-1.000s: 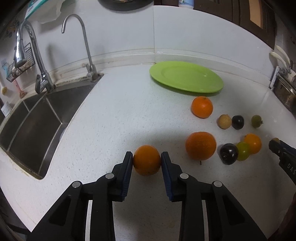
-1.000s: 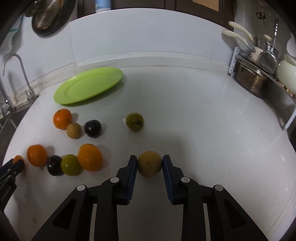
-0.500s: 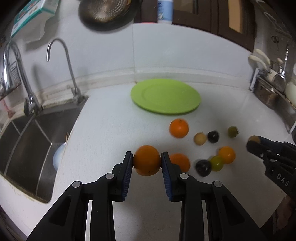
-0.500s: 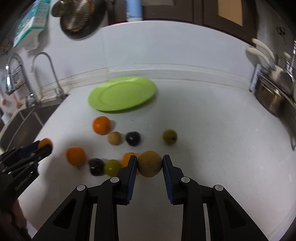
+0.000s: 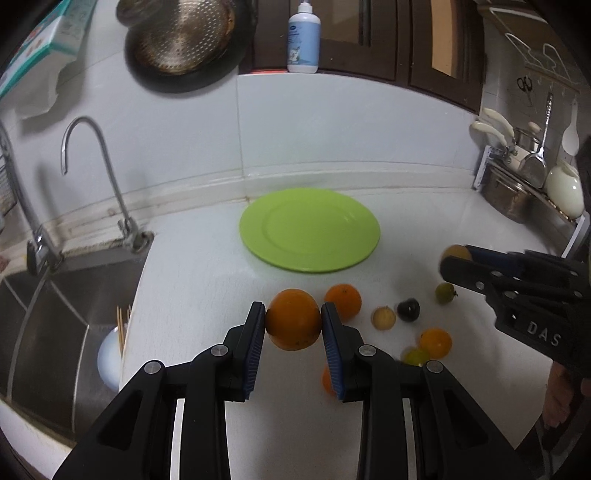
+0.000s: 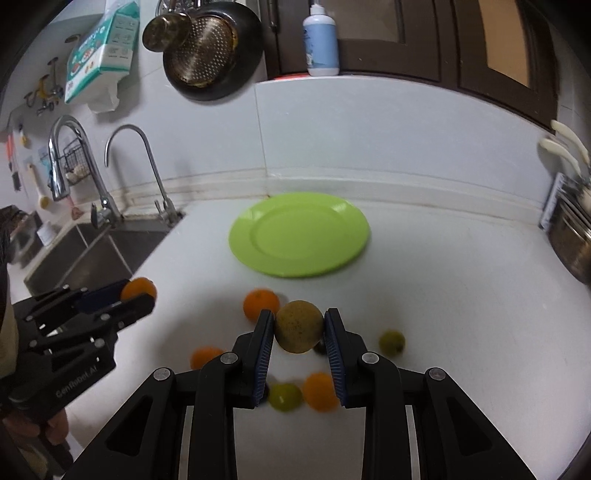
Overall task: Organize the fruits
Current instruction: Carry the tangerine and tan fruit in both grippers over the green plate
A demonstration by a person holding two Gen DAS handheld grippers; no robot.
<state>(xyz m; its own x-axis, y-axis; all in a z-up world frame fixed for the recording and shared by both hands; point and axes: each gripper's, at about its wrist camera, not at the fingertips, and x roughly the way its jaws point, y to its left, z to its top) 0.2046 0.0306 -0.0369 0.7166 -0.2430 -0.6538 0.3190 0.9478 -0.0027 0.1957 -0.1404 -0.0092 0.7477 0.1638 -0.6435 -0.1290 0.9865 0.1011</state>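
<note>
We see a glossy green plastic plate (image 5: pixel 309 229), a smooth white surface (image 5: pixel 207 280), a shiny metal tap (image 5: pixel 107 173), and matt black tongs (image 5: pixel 293 328).

A home kitchen. White speckled table (image 5: pixel 192 280) along a white-panelled wall, with a steel sink (image 5: pixel 66 295) set in at the left under two curved taps (image 6: pixel 147 173). Perforated metal colander (image 6: pixel 207 48) and dark pan hung on the wall, a paper-towel pack (image 6: pixel 99 51) beside them. Dark wooden cabinet doors (image 5: pixel 369 33) above, a white pump bottle (image 5: pixel 303 37) on the ledge. At the right, a rack with steel pots (image 5: pixel 513 192), white-handled utensils and a hanging ladle. Lime-green plate (image 5: pixel 310 229) and loose fruit (image 5: pixel 343 299) on the table.
</note>
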